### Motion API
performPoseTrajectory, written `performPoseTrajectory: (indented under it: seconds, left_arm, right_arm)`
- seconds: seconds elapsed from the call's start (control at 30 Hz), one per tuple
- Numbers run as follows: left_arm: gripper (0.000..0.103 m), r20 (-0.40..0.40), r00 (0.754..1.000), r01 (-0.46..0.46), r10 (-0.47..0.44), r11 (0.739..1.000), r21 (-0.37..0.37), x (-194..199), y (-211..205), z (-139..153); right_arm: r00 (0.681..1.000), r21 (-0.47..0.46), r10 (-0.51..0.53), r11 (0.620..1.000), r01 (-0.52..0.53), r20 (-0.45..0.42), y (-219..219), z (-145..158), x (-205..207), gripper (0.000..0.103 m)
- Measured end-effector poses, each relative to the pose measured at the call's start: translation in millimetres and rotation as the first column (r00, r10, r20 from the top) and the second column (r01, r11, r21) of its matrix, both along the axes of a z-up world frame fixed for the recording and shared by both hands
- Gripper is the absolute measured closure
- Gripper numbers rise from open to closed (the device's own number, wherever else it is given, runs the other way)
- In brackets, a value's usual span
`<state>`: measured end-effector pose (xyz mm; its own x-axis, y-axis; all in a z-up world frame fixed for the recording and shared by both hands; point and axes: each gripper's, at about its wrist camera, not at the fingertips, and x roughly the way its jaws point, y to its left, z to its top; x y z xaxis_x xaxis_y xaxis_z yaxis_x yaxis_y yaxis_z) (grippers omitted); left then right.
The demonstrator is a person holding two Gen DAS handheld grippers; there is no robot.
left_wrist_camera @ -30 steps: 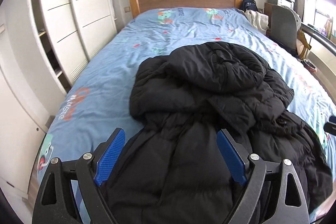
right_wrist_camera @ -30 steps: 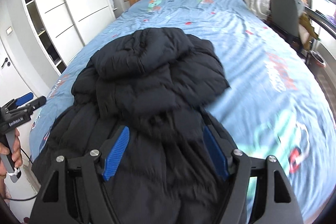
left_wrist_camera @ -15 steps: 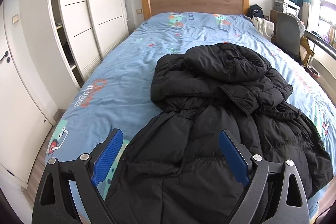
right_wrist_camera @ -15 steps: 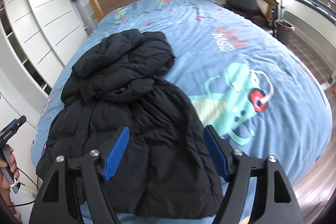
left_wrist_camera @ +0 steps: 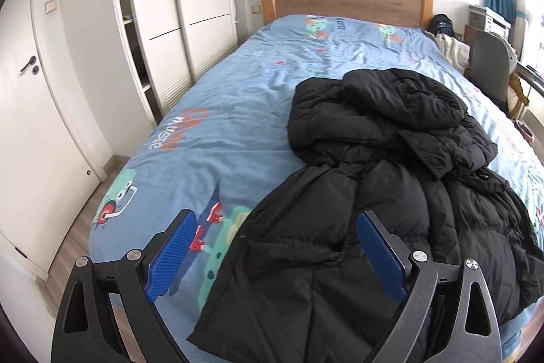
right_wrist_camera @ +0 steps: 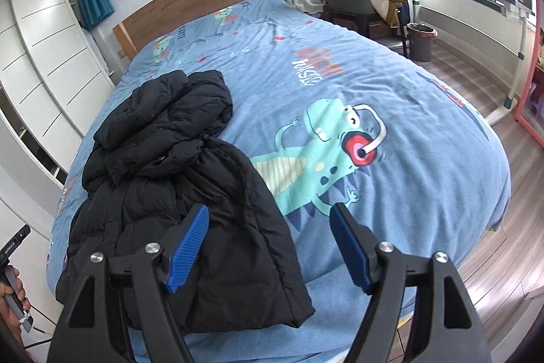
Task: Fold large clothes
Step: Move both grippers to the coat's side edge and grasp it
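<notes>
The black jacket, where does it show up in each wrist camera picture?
Left wrist view: jacket fills the lower right, on the blue bedspread.
Right wrist view: jacket lies lower left, bedspread bare to its right.
Shared landmark: wooden headboard behind the bed.

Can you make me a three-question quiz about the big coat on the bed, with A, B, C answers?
1. Where does the black puffer coat lie?
A. on the floor
B. on the blue bed cover
C. on the grey chair

2. What colour are the pads on the grippers' fingers?
A. blue
B. red
C. yellow

3. What is the right gripper doing?
A. squeezing the coat
B. holding a book
C. open, holding nothing

Answers:
1 B, the coat is spread over the dinosaur-print cover near the foot of the bed.
2 A, both wrist views show ribbed blue pads.
3 C, its fingers stand apart above the coat's edge with nothing pinched.
</notes>
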<state>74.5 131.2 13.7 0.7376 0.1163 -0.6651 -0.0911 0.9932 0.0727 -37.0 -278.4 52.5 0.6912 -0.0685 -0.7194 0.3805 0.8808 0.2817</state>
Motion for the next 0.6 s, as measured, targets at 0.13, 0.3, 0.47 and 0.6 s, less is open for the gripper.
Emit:
performPoseTrajectory:
  seconds: [0.13, 0.3, 0.47, 0.6]
  left_arm:
    - [0.007, -0.013, 1.0, -0.015, 0.015, 1.0, -0.004, -3.4, 8.7, -6.1]
    - [0.004, -0.033, 0.999, -0.033, 0.033, 0.999, 0.0, -7.2, 20.6, -17.0]
    - [0.004, -0.064, 0.996, -0.066, 0.066, 0.998, -0.003, -7.9, 36.2, -29.5]
    - [0.004, -0.09, 0.993, -0.082, 0.081, 0.997, -0.007, -7.8, 48.7, -41.0]
  right_arm:
    - [1.0, -0.005, -0.006, 1.0, 0.006, -0.006, -0.7, -1.4, -5.3, 0.03]
    - [1.0, -0.008, -0.003, 1.0, 0.003, -0.017, 0.0, -3.7, -6.6, 0.029]
    - [0.999, 0.0, -0.003, 1.0, 0.003, -0.032, 0.3, -8.8, -3.7, 0.029]
    - [0.999, 0.002, 0.006, 1.0, -0.006, -0.052, 3.5, -15.4, 0.6, 0.029]
